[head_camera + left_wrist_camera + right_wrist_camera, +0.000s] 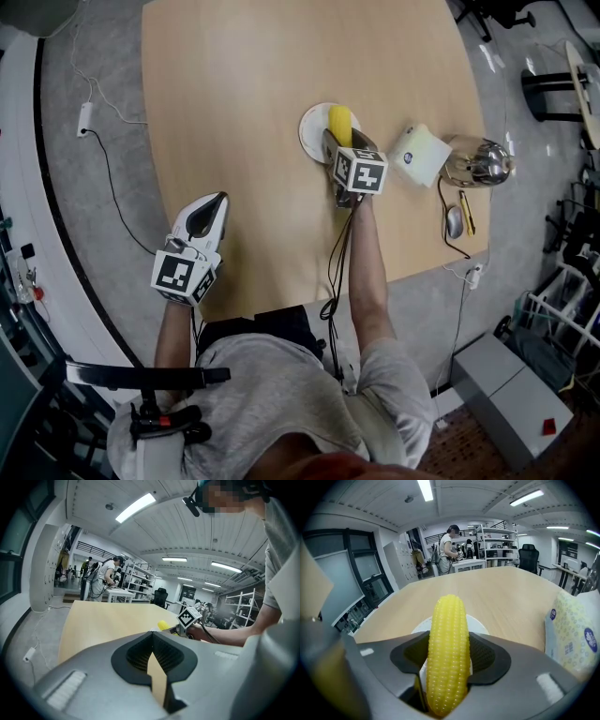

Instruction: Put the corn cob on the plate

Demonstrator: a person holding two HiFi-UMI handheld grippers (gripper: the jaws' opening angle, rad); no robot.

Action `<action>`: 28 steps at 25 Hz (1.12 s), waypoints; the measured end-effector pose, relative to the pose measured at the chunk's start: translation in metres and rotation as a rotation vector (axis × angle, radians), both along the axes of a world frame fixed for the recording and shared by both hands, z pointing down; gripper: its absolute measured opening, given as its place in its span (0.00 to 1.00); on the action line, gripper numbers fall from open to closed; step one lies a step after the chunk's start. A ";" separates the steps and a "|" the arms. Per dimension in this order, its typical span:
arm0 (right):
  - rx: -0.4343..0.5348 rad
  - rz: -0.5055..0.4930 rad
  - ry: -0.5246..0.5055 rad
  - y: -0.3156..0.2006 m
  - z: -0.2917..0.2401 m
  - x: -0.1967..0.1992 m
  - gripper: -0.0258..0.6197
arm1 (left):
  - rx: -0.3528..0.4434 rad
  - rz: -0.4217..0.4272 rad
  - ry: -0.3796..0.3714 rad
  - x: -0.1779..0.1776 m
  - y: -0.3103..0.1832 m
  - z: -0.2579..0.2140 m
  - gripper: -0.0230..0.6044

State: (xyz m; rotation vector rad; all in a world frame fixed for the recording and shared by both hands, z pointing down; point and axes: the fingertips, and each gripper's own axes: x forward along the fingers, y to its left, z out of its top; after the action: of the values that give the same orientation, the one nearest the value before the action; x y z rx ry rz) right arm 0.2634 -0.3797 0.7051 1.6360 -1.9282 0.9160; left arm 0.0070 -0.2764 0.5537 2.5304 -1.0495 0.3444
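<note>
Forearms reach out from a grey shirt onto the wooden table (281, 66). Nearest the person, the left gripper (216, 202) hangs over the table's near edge, its jaws drawn together at the tips with nothing between them (only a sliver of tabletop shows behind the pads). Farther out, the right gripper (449, 637) is clamped on the corn cob (447, 616), which lies lengthwise between the jaws with its tip sticking out ahead. The cob is over the white plate (477, 620), whose rim shows on either side of it; whether it touches the plate cannot be told. To the right of the plate, apart from it, stands a pale patterned packet (420, 155), and beyond that a shiny metal vessel (478, 161).
</note>
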 end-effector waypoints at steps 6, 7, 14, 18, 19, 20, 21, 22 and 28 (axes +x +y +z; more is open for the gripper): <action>-0.019 -0.012 0.014 -0.003 0.005 0.000 0.43 | -0.008 -0.007 0.001 -0.002 -0.003 0.004 0.07; -0.021 -0.016 0.017 -0.003 0.005 -0.001 0.43 | -0.009 -0.009 0.001 -0.002 -0.004 0.004 0.07; -0.044 -0.036 0.041 -0.006 0.005 -0.006 0.43 | -0.012 -0.017 0.002 -0.004 -0.005 0.006 0.07; -0.061 -0.044 0.045 -0.007 0.007 -0.008 0.43 | -0.011 -0.022 0.002 -0.005 -0.005 0.006 0.07; -0.065 -0.046 0.047 -0.007 0.007 -0.009 0.43 | -0.008 -0.023 0.001 -0.005 -0.005 0.005 0.07; -0.068 -0.048 0.051 -0.008 0.008 -0.009 0.43 | -0.005 -0.025 0.001 -0.005 -0.005 0.005 0.07; -0.072 -0.051 0.055 -0.008 0.009 -0.009 0.43 | -0.002 -0.027 0.001 -0.005 -0.005 0.004 0.07; -0.076 -0.053 0.059 -0.009 0.009 -0.010 0.43 | 0.000 -0.029 0.002 -0.006 -0.005 0.003 0.07; -0.097 -0.069 0.075 -0.011 0.011 -0.013 0.43 | 0.006 -0.039 0.002 -0.007 -0.007 0.001 0.07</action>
State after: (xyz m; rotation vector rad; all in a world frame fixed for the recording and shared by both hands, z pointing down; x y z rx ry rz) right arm 0.2508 -0.3904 0.7160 1.5179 -1.8484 0.8933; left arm -0.0003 -0.2829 0.5550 2.5109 -1.0996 0.3279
